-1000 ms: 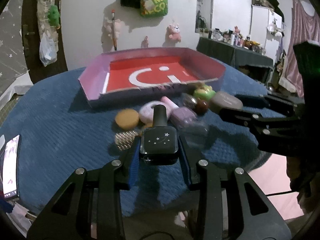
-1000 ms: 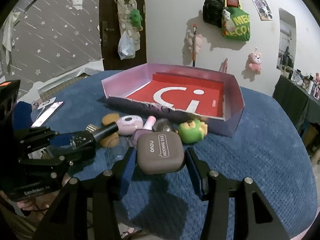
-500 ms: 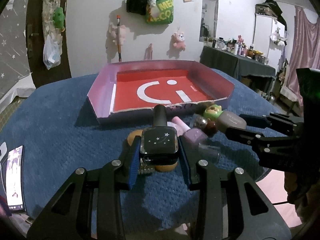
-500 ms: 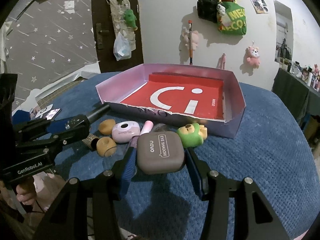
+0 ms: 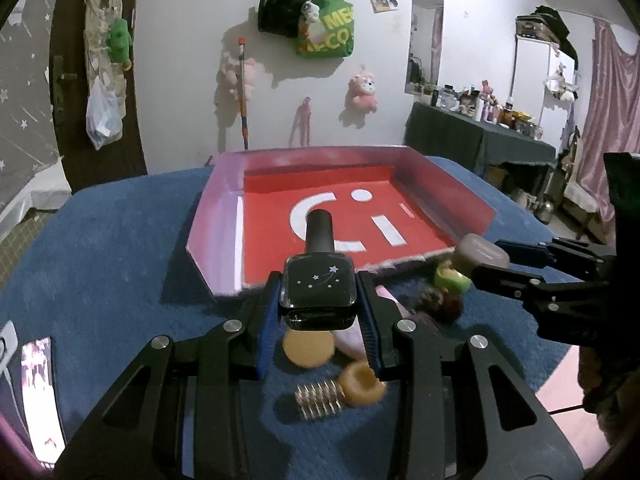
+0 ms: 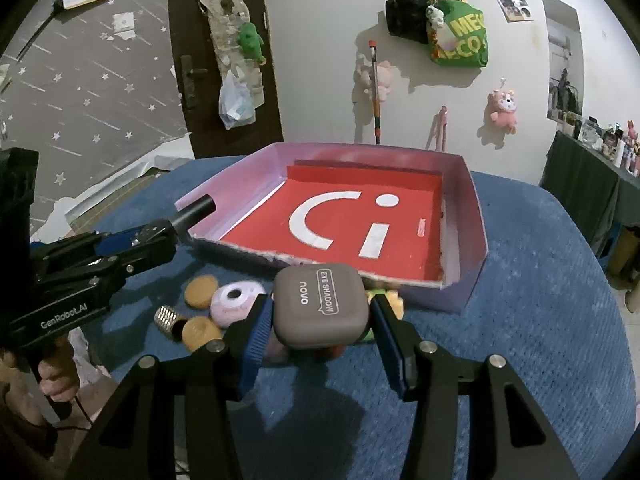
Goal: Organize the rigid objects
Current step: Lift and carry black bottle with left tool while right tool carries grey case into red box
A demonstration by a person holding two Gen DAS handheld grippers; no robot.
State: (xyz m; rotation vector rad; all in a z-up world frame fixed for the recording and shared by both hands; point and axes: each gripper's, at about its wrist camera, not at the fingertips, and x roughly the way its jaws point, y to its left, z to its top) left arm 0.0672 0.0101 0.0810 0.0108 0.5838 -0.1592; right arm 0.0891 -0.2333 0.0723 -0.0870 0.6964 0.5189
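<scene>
Black nail-polish bottle [image 5: 318,294] and grey eyeshadow case [image 6: 321,305] gripped above table [image 6: 520,320].

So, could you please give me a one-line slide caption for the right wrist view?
Right claw grips a grey eye-shadow case just short of the empty red-floored tray.
</scene>
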